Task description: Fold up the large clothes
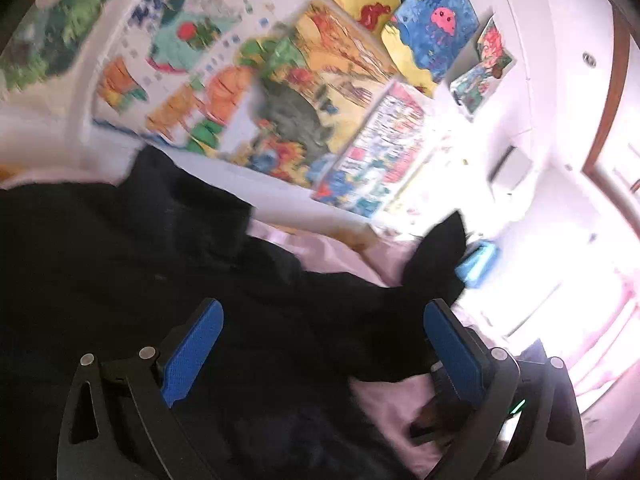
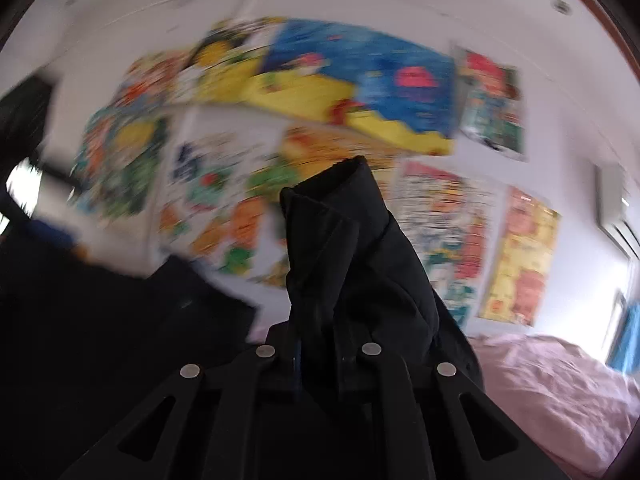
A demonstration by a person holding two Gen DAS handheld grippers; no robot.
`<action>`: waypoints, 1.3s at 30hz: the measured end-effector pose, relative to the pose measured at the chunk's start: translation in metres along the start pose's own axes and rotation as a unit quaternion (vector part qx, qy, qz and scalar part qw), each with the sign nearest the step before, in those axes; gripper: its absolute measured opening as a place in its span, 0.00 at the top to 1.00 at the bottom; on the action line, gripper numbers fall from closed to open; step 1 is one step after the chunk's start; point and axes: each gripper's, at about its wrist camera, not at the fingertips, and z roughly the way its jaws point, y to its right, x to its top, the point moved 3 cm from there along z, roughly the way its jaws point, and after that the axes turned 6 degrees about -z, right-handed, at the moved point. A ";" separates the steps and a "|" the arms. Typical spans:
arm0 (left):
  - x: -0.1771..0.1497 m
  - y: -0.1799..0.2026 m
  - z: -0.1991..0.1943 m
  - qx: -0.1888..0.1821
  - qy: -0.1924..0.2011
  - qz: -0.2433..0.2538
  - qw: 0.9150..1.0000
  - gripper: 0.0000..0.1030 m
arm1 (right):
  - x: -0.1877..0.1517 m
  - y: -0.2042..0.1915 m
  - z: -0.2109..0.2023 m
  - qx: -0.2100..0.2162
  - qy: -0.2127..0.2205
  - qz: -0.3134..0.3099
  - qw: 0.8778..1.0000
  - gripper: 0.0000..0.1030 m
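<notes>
Your right gripper (image 2: 316, 354) is pinching a thick fold of the black jacket (image 2: 352, 264). The two fingers are pressed close together on the cloth, and a bunched end of the jacket sticks up past them. Your left gripper (image 1: 322, 344) is spread wide, with the blue pads (image 1: 192, 354) far apart. It holds nothing. It hangs just above the jacket (image 1: 168, 264).

Most of the jacket lies in a dark heap on the pink bed sheet (image 1: 384, 404). One pointed bit of it sticks up near the far side of the bed. Only one end is lifted, by your right gripper. The wall behind is full of bright posters (image 1: 304, 92).

Here is what could go wrong. The jacket looks puffy and smooth, so the fat fold may slide out of your right gripper if you pull fast. Both pictures are blurry, so you seem to be moving quickly. Slow down.

You hold the jacket at one spot only. If you lift more, the rest may hang and twist, and the fold may come out crooked. Your left gripper needs to grab another edge.

The jacket is all black, so it is hard to see edges and layers. You might pinch two layers, or the pink sheet too. Then the sheet comes up with the jacket.
</notes>
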 end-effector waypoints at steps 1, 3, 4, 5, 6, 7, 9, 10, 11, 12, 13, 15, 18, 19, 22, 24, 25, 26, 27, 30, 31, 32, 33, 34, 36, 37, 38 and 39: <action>0.000 -0.001 0.007 -0.014 -0.010 -0.009 1.000 0.04 | -0.002 -0.010 0.001 0.010 -0.001 -0.011 1.000 0.89; 0.001 -0.008 0.022 -0.042 -0.031 -0.042 0.998 0.04 | -0.005 -0.036 0.004 0.033 -0.007 -0.036 0.999 0.89; 0.000 -0.013 0.031 -0.059 -0.048 -0.068 0.995 0.04 | -0.010 -0.044 0.002 0.040 -0.008 -0.042 0.998 0.89; -0.001 -0.017 0.040 -0.069 -0.063 -0.090 0.992 0.04 | -0.013 -0.055 0.001 0.048 -0.009 -0.053 0.997 0.89; 0.001 -0.019 0.043 -0.074 -0.070 -0.096 0.990 0.04 | -0.016 -0.064 0.001 0.055 -0.010 -0.063 0.996 0.89; 0.001 -0.021 0.048 -0.077 -0.077 -0.101 0.989 0.04 | -0.018 -0.071 0.001 0.060 -0.011 -0.072 0.996 0.89; 0.005 -0.025 0.053 -0.070 -0.081 -0.095 0.990 0.04 | -0.023 -0.085 0.001 0.069 -0.013 -0.095 0.993 0.89; 0.006 -0.024 0.055 -0.063 -0.082 -0.088 0.991 0.04 | -0.025 -0.089 0.001 0.070 -0.013 -0.104 0.992 0.89; 0.005 -0.026 0.058 -0.061 -0.083 -0.083 0.991 0.04 | -0.028 -0.095 0.000 0.062 -0.007 -0.115 0.991 0.89; 0.004 -0.025 0.060 -0.055 -0.085 -0.076 0.992 0.04 | -0.030 -0.100 0.000 0.064 -0.007 -0.126 0.990 0.89; 0.004 -0.024 0.063 -0.043 -0.086 -0.070 0.993 0.05 | -0.033 -0.105 -0.001 0.064 -0.007 -0.135 0.989 0.89; -0.004 -0.030 0.064 -0.030 -0.081 -0.066 0.994 0.05 | -0.037 -0.112 -0.003 0.067 -0.004 -0.148 0.987 0.89; -0.010 -0.039 0.063 -0.009 -0.071 -0.063 0.995 0.22 | -0.043 -0.123 -0.007 0.075 -0.001 -0.167 0.983 0.89; -0.010 -0.041 0.062 -0.004 -0.068 -0.057 0.996 0.45 | -0.045 -0.125 -0.008 0.077 0.000 -0.172 0.982 0.89; -0.011 -0.040 0.062 0.025 -0.063 -0.029 0.997 0.82 | -0.048 -0.130 -0.011 0.079 0.000 -0.182 0.980 0.89; -0.012 -0.038 0.062 0.025 -0.059 -0.020 0.998 0.90 | -0.049 -0.130 -0.013 0.079 -0.001 -0.182 0.980 0.89; -0.012 -0.036 0.061 0.030 -0.057 -0.011 0.998 0.92 | -0.049 -0.130 -0.013 0.080 -0.001 -0.181 0.980 0.87; -0.012 -0.035 0.061 0.032 -0.056 -0.001 0.998 0.93 | -0.049 -0.129 -0.014 0.083 -0.003 -0.179 0.980 0.86; -0.011 -0.033 0.057 0.033 -0.053 0.005 0.998 0.94 | -0.049 -0.127 -0.015 0.087 -0.004 -0.177 0.980 0.81; -0.004 -0.034 0.045 0.044 -0.038 0.022 0.998 0.94 | -0.051 -0.121 -0.024 0.108 -0.006 -0.167 0.980 0.65; -0.001 -0.036 0.040 0.047 -0.032 0.022 0.998 0.94 | -0.050 -0.118 -0.026 0.112 -0.005 -0.164 0.980 0.57; 0.002 -0.038 0.034 0.052 -0.027 0.022 0.998 0.94 | -0.051 -0.114 -0.031 0.116 -0.003 -0.157 0.981 0.54; 0.007 -0.043 0.025 0.062 -0.018 0.023 0.998 0.94 | -0.051 -0.106 -0.036 0.119 0.000 -0.146 0.982 0.47; 0.011 -0.047 0.017 0.072 -0.010 0.024 0.997 0.94 | -0.049 -0.101 -0.037 0.119 0.000 -0.137 0.983 0.41; 0.018 -0.059 -0.002 0.103 0.009 0.026 0.994 0.94 | -0.048 -0.083 -0.038 0.114 -0.006 -0.106 0.988 0.38; 0.022 -0.065 -0.011 0.123 0.018 0.027 0.992 0.94 | -0.047 -0.073 -0.036 0.110 -0.012 -0.086 0.990 0.38; 0.025 -0.071 -0.019 0.138 0.025 0.027 0.990 0.94 | -0.048 -0.061 -0.031 0.102 -0.023 -0.063 0.993 0.38; 0.027 -0.078 -0.028 0.159 0.033 0.029 0.986 0.94 | -0.049 -0.050 -0.025 0.092 -0.036 -0.040 0.994 0.35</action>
